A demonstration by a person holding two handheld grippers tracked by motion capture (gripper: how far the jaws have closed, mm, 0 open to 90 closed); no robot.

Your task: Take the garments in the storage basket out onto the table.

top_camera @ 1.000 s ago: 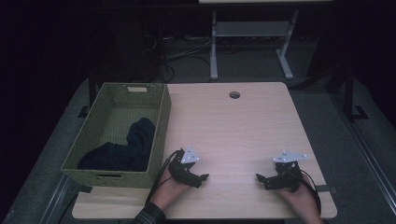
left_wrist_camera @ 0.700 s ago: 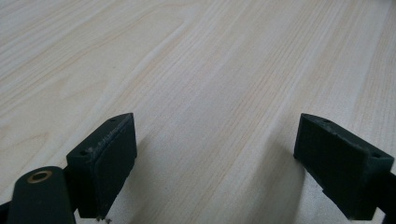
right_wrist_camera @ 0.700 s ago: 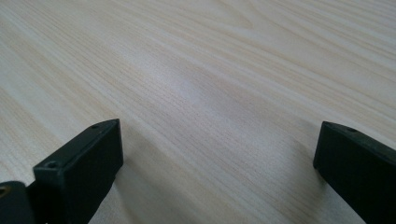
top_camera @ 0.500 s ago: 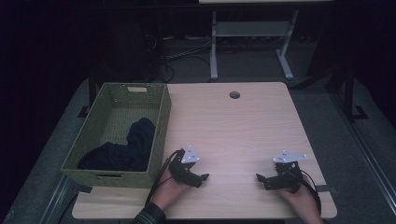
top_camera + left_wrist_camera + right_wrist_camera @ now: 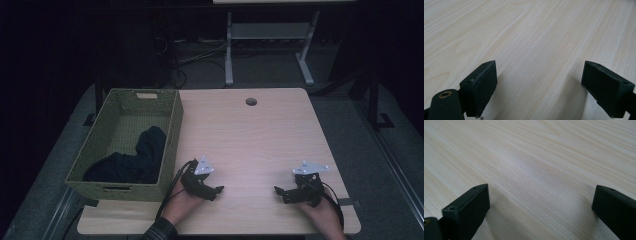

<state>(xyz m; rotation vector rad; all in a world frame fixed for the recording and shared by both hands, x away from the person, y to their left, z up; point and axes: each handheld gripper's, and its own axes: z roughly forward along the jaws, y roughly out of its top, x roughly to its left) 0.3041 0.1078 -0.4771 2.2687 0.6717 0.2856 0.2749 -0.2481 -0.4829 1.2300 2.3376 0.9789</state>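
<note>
High view: pale wood bench (image 5: 260, 135), round cable hole (image 5: 251, 101) near its far edge. Both grippers low at the near edge, well apart from each other. Left gripper (image 5: 216, 191) near the bench's left side, jaws pointing right toward the middle, grey three-cornered plate on top, cable looping back past the hand. Right gripper (image 5: 279, 192) near the right side, jaws pointing left, same grey plate on top. Nothing between either pair of jaws. Green woven basket (image 5: 172, 135) stands on the left part of the bench, just beside the left gripper but not touching it; its near right corner is closest. Dark cloth (image 5: 135, 160) lies crumpled inside the basket, heaped toward the near end and the right wall, far end of the basket floor bare. Floor beyond the bench dark, with white frame legs and loose cables. Left gripper view: the left gripper (image 5: 539, 90) has both black jaws spread wide, bare wood grain between them, pads just above or on the surface, cannot tell which. Right gripper view: the right gripper (image 5: 541, 210) likewise wide apart, bare bench between the jaws, soft shadows beneath each pad.
</note>
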